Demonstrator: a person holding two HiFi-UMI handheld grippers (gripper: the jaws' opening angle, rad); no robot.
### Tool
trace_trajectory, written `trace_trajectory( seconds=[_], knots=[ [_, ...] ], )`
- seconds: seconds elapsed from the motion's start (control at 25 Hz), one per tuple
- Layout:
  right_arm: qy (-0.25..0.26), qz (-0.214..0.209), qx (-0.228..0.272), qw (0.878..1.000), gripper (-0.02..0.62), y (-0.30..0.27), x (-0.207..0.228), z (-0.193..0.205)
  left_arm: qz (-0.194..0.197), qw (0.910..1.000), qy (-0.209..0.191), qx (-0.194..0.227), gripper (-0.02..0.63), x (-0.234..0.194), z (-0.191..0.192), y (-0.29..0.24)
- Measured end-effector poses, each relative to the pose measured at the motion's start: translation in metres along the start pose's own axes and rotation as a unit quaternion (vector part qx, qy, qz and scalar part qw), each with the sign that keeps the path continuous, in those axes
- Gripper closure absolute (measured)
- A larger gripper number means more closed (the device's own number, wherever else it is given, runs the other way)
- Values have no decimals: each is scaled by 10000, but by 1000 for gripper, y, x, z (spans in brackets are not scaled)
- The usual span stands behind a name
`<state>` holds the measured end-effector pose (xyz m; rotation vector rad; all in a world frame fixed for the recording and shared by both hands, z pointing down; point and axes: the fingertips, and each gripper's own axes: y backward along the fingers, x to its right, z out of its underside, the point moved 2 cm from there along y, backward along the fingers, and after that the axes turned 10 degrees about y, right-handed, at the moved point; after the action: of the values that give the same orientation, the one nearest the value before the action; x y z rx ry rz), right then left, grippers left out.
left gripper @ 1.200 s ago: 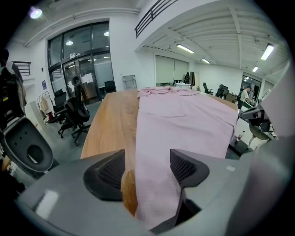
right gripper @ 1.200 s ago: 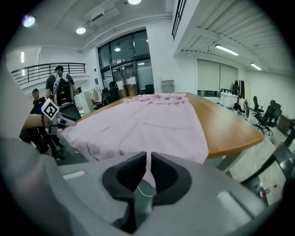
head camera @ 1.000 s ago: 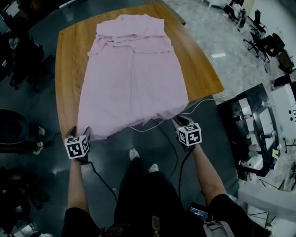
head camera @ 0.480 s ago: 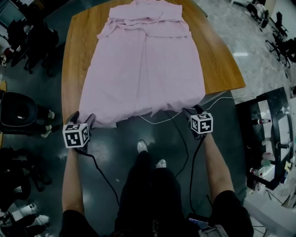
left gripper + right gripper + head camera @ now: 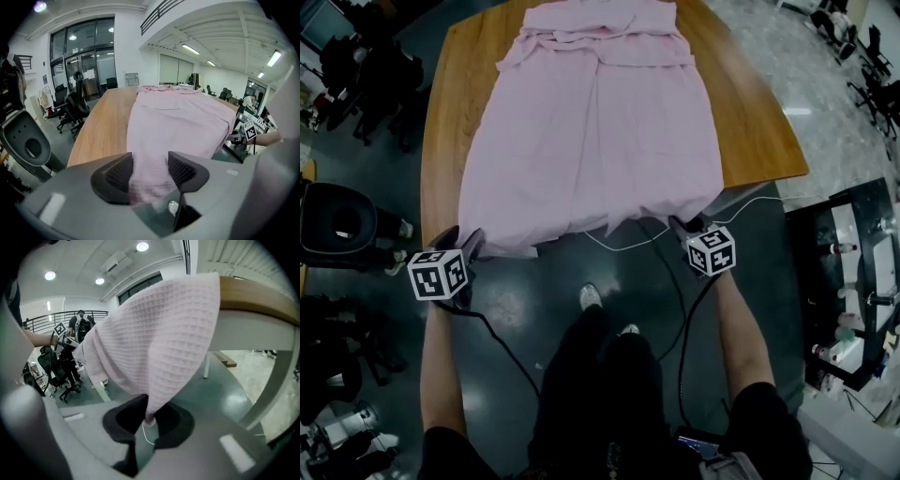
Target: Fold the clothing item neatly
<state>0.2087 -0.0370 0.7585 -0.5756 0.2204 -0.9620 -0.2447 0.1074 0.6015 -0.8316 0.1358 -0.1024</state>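
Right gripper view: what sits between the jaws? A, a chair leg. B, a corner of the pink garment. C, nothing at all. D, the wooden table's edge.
B: the jaws of the right gripper, which have just been closing, pinch the hanging corner of the pink garment, below the edge of the wooden table.

The pink garment [image 5: 591, 122] runs off the head view's top edge, so its far end is cut off, as is the wooden surface [image 5: 455, 112] under it. The garment covers the surface's whole middle. In the right gripper view the garment's hanging hem [image 5: 157, 380] hides the surface's edge behind it. In the left gripper view the nearest hem is blurred, and the clutter [image 5: 251, 129] right of the garment is too small to tell.
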Motion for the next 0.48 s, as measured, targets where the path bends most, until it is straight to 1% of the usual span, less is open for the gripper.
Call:
trace_trajectory(
  seconds=[0.04,0.08,0.2,0.32,0.48],
  knots=[
    [25,-39,-17,10000,569,6,-3,-1,-1,10000,-14,-57,364,0,1,1],
    [39,-98,-39,9999,581,12,-8,-3,-44,9999,-78,-100,369,0,1,4],
    [78,-184,-127,9997,581,36,-19,-5,-282,9991,-318,-65,370,0,-1,14],
    [60,-102,-203,9997,581,60,-23,-13,-344,9991,-247,-39,314,-3,-5,18],
    [132,-41,-339,9993,581,80,-38,-28,-474,9985,-135,-219,308,-19,-4,20]
  ],
)
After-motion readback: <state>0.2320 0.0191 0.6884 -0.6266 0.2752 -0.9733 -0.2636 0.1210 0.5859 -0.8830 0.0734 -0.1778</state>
